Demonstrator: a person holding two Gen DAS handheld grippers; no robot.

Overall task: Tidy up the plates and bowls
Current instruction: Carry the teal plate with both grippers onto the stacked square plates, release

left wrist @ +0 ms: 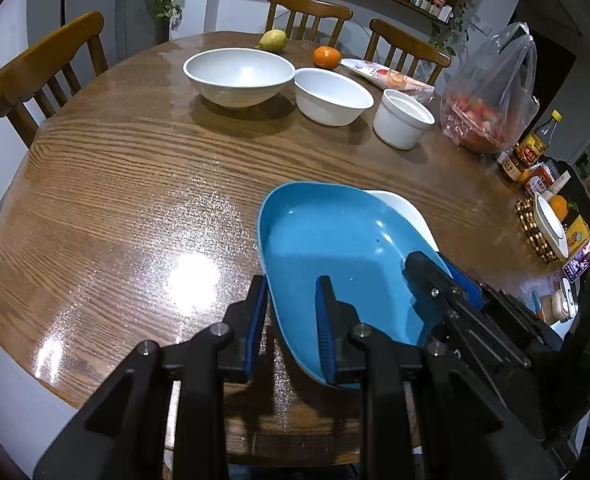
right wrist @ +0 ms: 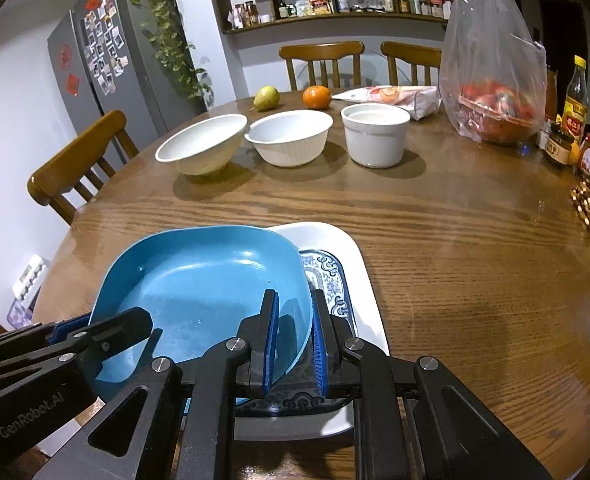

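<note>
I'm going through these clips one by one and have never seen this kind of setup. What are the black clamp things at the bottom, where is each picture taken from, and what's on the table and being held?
There is no robot here: a person holds a handheld two-finger clamp in each hand, and each clamp carries a wide-angle camera looking along its fingers. One picture is from the left gripper, the other from the right gripper; each also shows the other one at its side.

Both grippers are shut on the rim of a blue plate, one on each side. It sits tilted over a patterned plate, which lies on a white tray.

Further back on the round wooden table stand three white bowls in a row, then a pear, an orange, a plastic bag and some bottles.
</note>
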